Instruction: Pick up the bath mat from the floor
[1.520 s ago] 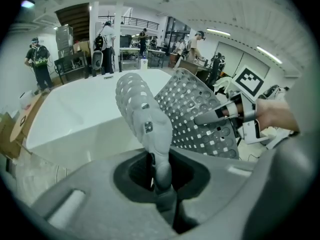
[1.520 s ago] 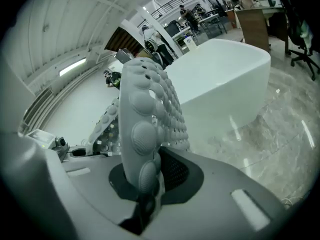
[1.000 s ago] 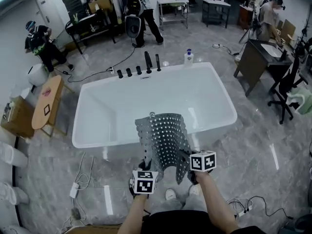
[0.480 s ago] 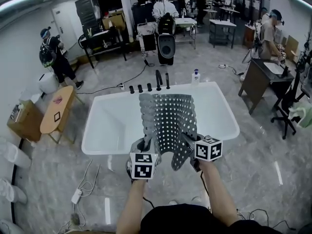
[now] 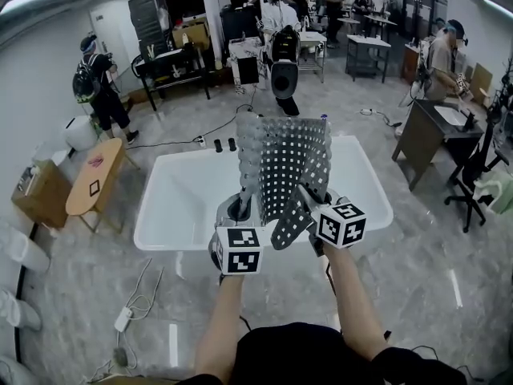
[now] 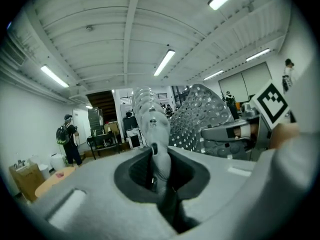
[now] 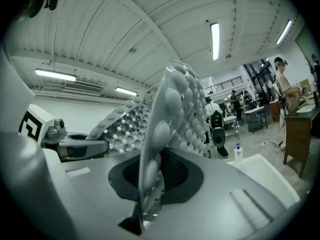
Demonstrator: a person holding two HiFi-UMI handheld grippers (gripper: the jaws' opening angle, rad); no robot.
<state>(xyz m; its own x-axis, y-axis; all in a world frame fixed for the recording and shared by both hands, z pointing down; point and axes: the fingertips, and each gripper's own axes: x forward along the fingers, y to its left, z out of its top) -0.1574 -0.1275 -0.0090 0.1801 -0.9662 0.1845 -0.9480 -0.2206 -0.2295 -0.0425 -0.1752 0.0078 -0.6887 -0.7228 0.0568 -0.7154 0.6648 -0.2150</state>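
The grey perforated bath mat point(image 5: 287, 167) hangs in the air, curved upward in front of the white bathtub point(image 5: 183, 207). My left gripper point(image 5: 240, 212) is shut on its left edge; in the left gripper view the mat's edge point(image 6: 152, 134) stands pinched between the jaws, with the right gripper's marker cube point(image 6: 271, 101) at the right. My right gripper point(image 5: 305, 203) is shut on the mat's right edge, and the bumpy mat point(image 7: 170, 114) rises from the jaws in the right gripper view. Both grippers point roughly level.
The tub's black taps point(image 5: 224, 144) and a soap bottle point(image 7: 237, 153) stand on its far rim. A wooden side table point(image 5: 92, 176) is at the left, a dark desk point(image 5: 433, 127) and office chair point(image 5: 477, 167) at the right. Several people stand behind. Cables point(image 5: 132, 311) lie on the floor.
Both grippers have risen with the mat, from low before the tub to well above its near rim. The mat now stands higher and hides most of the taps.
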